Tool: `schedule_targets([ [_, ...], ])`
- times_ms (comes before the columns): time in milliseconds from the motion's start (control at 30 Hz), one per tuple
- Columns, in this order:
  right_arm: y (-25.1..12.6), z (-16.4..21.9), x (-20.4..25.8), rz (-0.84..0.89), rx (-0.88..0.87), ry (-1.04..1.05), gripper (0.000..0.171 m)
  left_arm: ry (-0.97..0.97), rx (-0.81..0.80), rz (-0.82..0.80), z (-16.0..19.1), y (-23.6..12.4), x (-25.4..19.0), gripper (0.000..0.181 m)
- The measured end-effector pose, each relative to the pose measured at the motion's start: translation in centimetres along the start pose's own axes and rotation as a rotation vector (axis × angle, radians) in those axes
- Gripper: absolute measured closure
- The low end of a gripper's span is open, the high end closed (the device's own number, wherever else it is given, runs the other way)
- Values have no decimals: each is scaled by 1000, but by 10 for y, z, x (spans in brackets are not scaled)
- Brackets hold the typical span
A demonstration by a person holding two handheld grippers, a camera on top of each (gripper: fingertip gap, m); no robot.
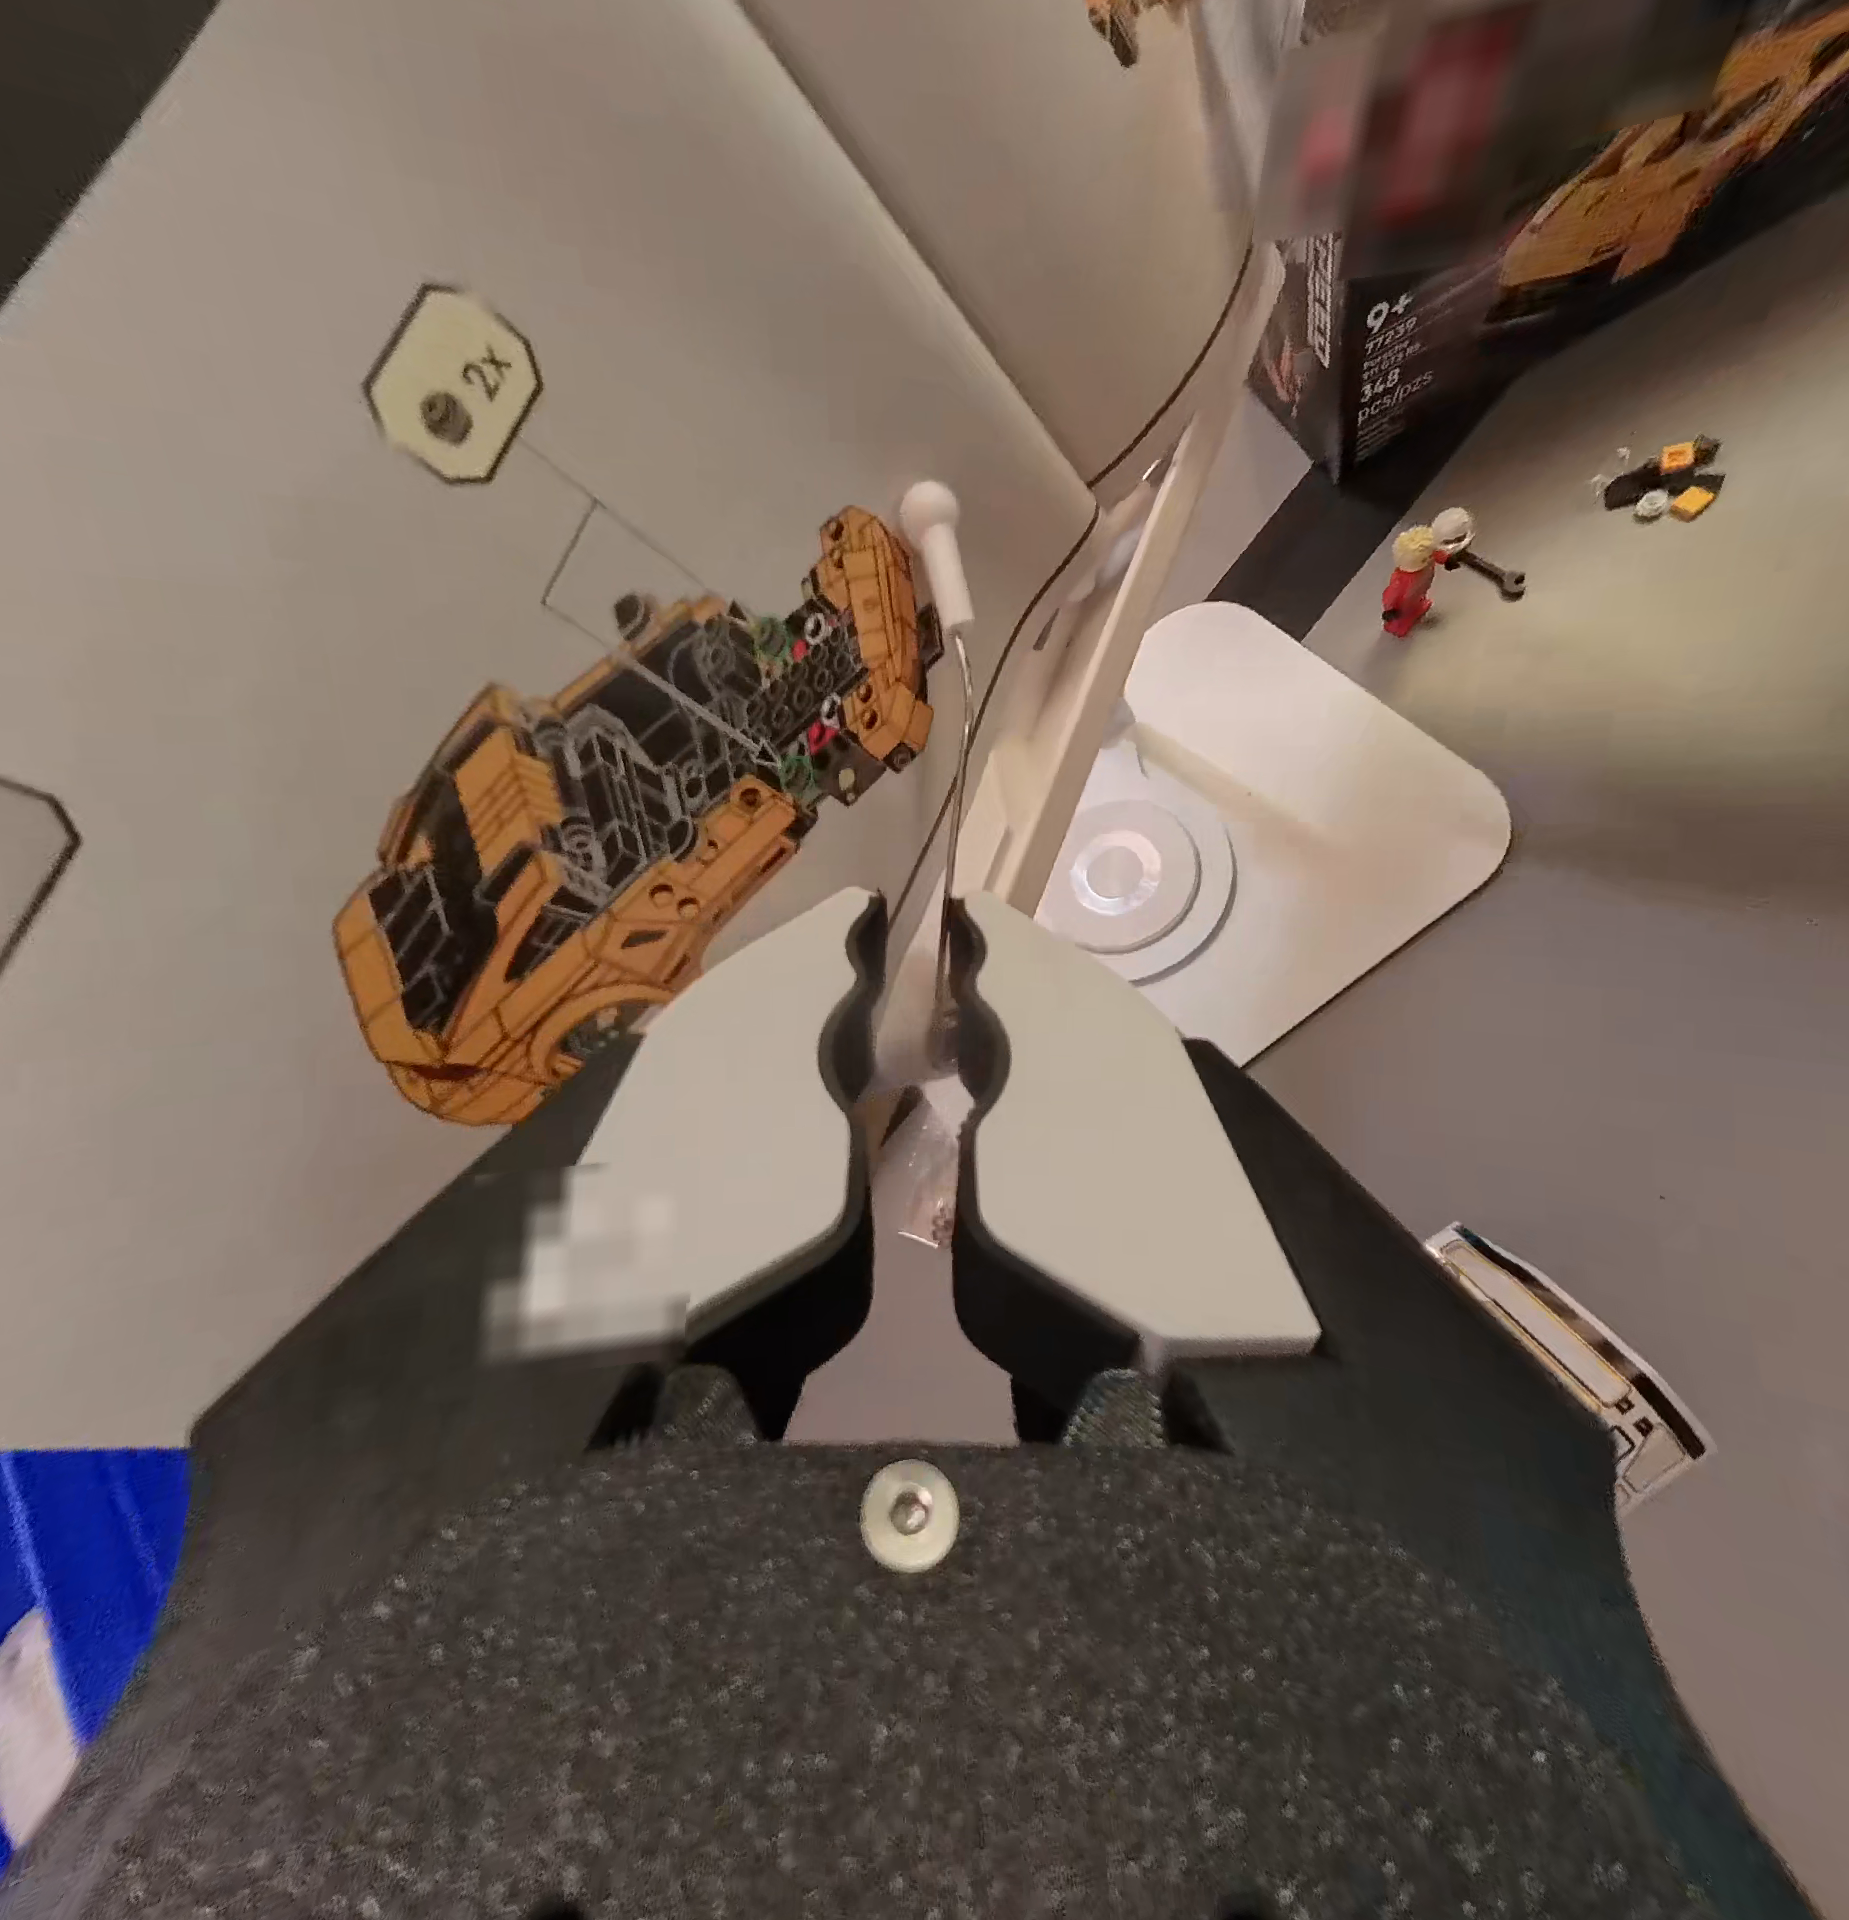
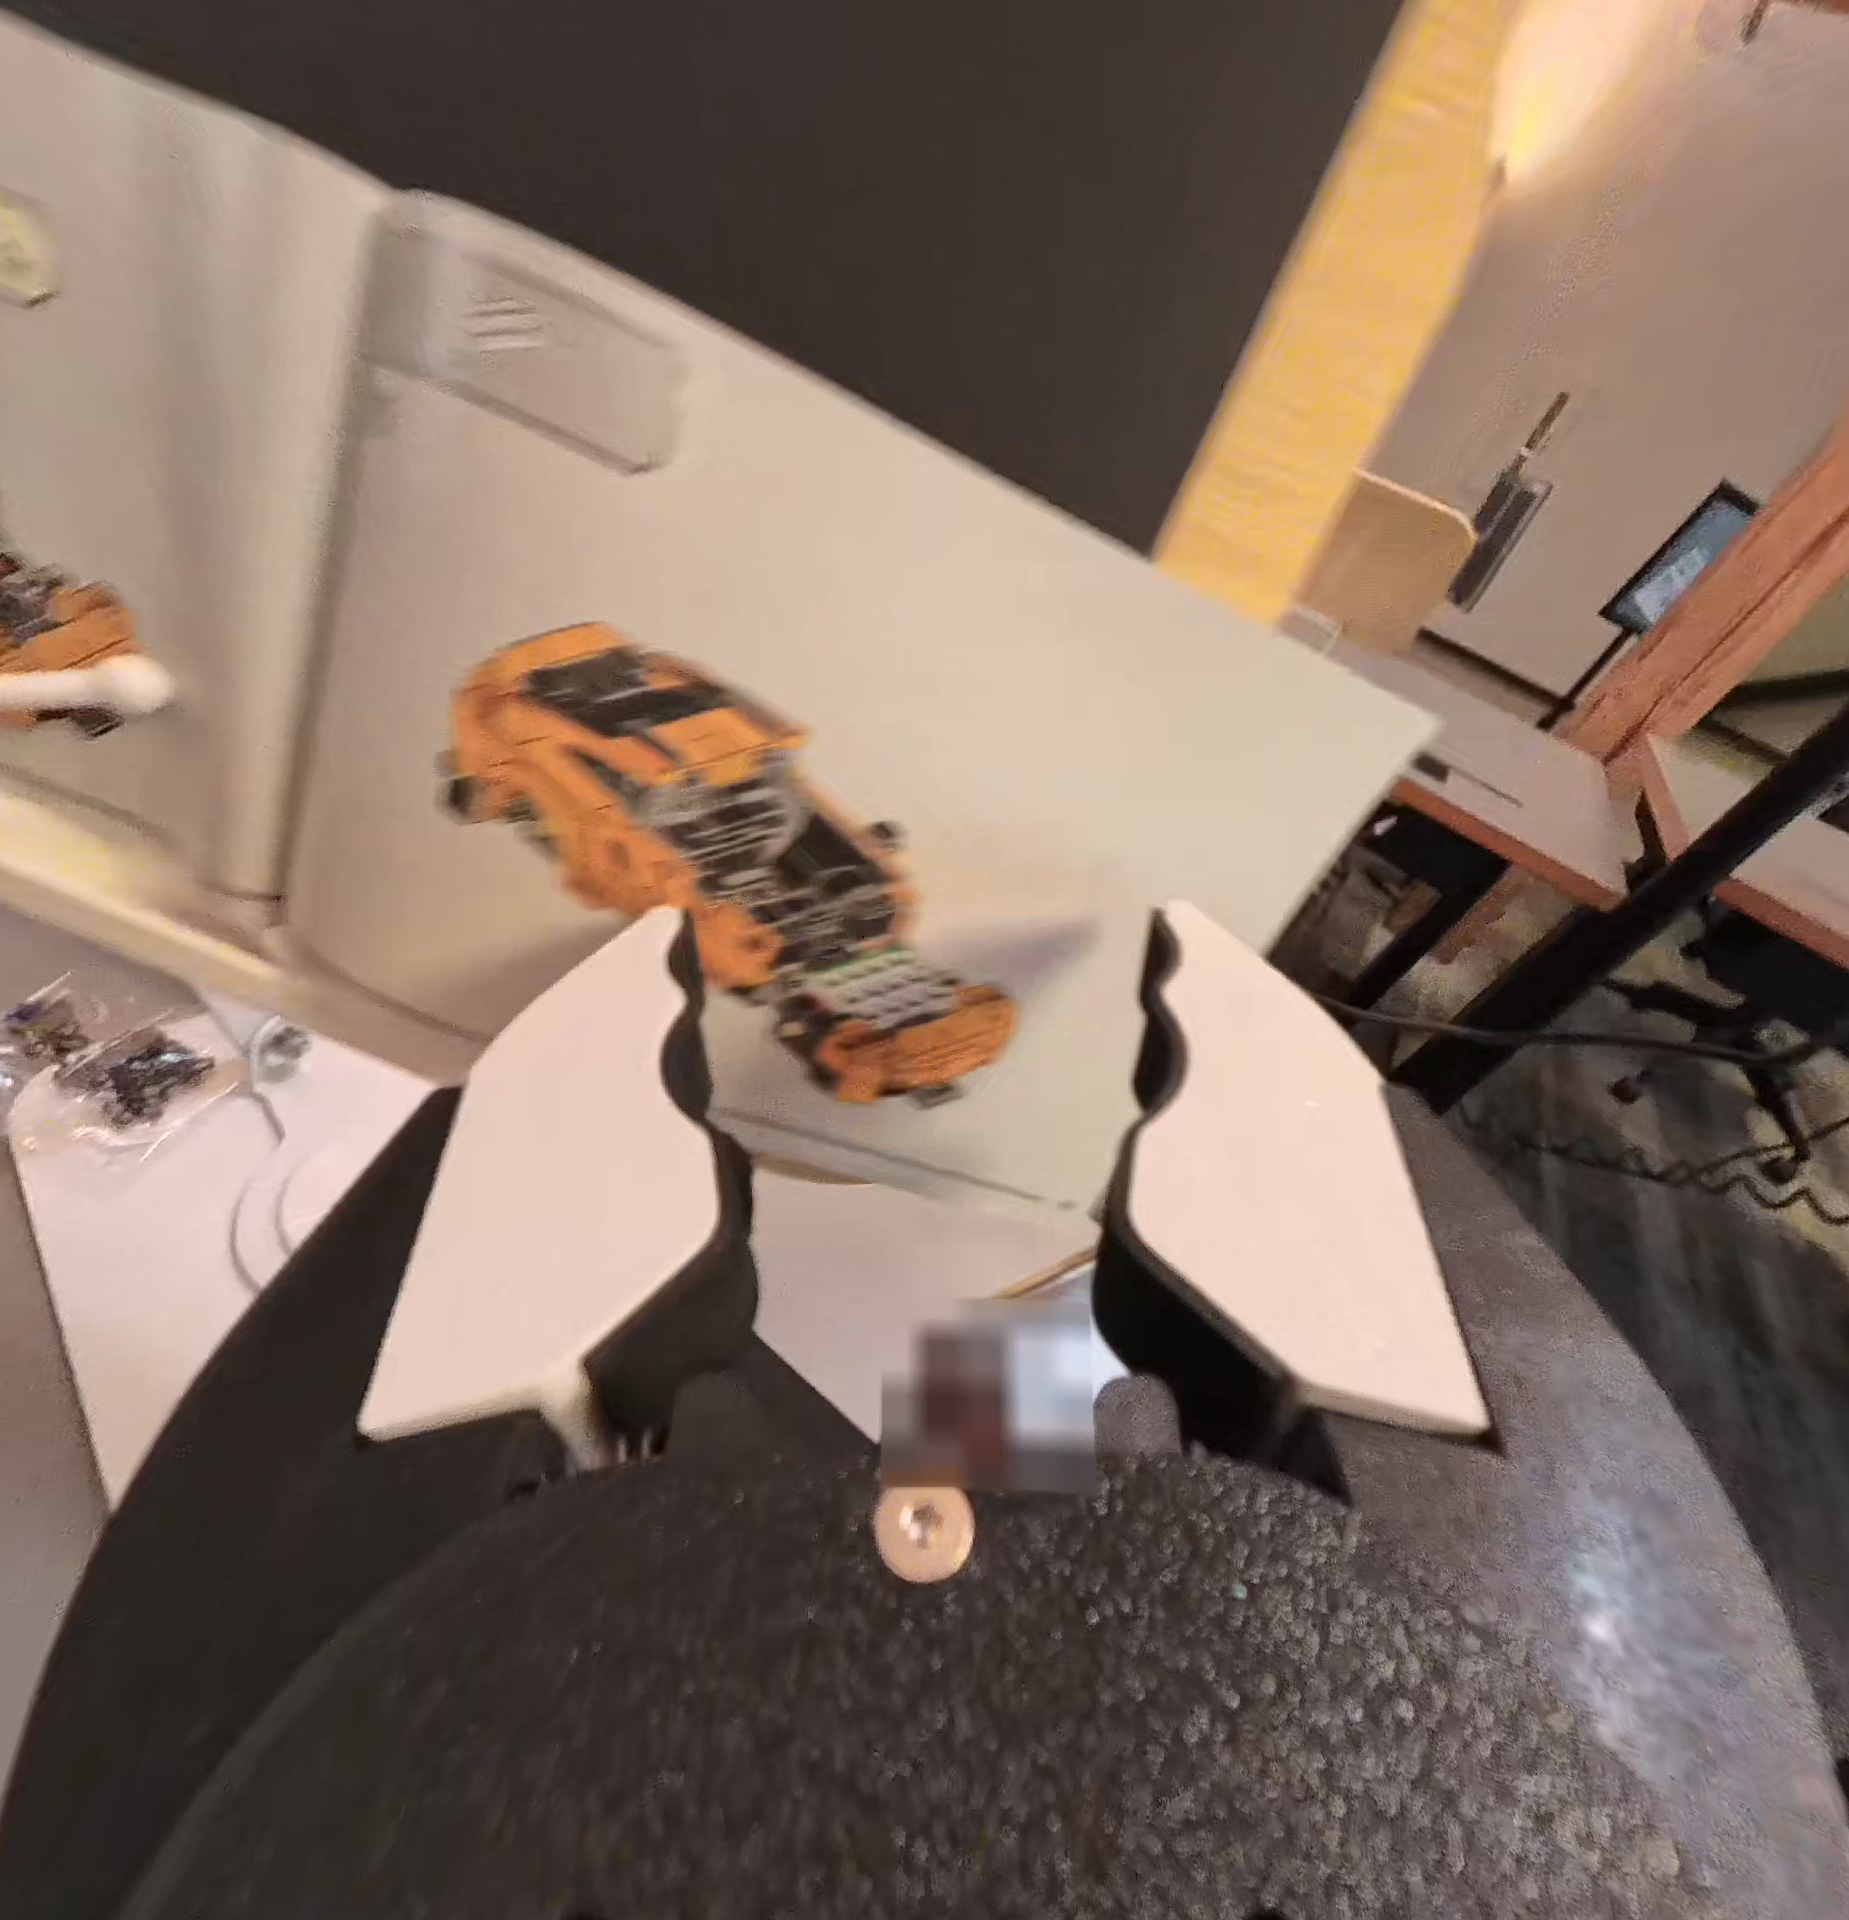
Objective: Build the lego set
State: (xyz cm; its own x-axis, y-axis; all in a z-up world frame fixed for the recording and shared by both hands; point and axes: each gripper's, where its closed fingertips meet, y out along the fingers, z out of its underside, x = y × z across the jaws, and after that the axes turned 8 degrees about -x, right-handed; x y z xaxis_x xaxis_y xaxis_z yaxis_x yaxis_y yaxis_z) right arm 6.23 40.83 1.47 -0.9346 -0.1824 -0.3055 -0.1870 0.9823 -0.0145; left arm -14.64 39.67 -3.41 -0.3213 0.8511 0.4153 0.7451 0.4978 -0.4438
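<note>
Colour rundown: the instruction page point(image 1: 276, 727) is pale grey with an orange-and-black car drawing point(image 1: 629, 831) on it. The box point(image 1: 1522, 260) is black with an orange car printed on it. The little figure point(image 1: 1413, 577) is red with yellow hair. Both grippers point(image 1: 918, 914) point(image 2: 920, 1018) have off-white fingers on speckled black bodies. The stand base point(image 1: 1367, 810) is white, with a blue patch point(image 1: 58, 1558) in the corner.

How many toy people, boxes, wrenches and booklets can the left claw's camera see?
Red plastic toy person: 1
Black cardboard box: 1
Dark toy wrench: 1
White paper instruction booklet: 1
Total: 4
</note>
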Motion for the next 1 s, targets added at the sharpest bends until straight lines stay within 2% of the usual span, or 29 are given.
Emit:
schedule_targets([
  [100,14,6,-22,-100,55,129,62,-10,-23,2,0,0,1,170],
  [200,31,17,-20,-371,143,307,55,-20,-42,1,-1,1,2,170],
  [233,32,17,-11,-494,165,360,65,-25,-49,2,-1,1,2,170],
  [267,30,14,-3,-598,162,403,84,-31,-57,6,-1,1,3,170],
  [333,26,3,4,-695,117,467,123,-46,-70,16,0,2,4,170],
  [433,6,0,7,-693,82,528,138,-37,-61,-1,5,1,11,170],
  [500,-19,-2,15,-657,52,489,145,5,-33,-45,14,-1,22,174],
  [567,-33,-3,19,-584,5,465,147,-6,-57,-44,16,3,26,166],
  [633,-34,-4,19,-543,6,478,146,-45,-81,-37,14,4,28,169],
  [1000,-29,-9,12,-585,-4,454,146,-95,-110,-17,14,3,24,170],
])
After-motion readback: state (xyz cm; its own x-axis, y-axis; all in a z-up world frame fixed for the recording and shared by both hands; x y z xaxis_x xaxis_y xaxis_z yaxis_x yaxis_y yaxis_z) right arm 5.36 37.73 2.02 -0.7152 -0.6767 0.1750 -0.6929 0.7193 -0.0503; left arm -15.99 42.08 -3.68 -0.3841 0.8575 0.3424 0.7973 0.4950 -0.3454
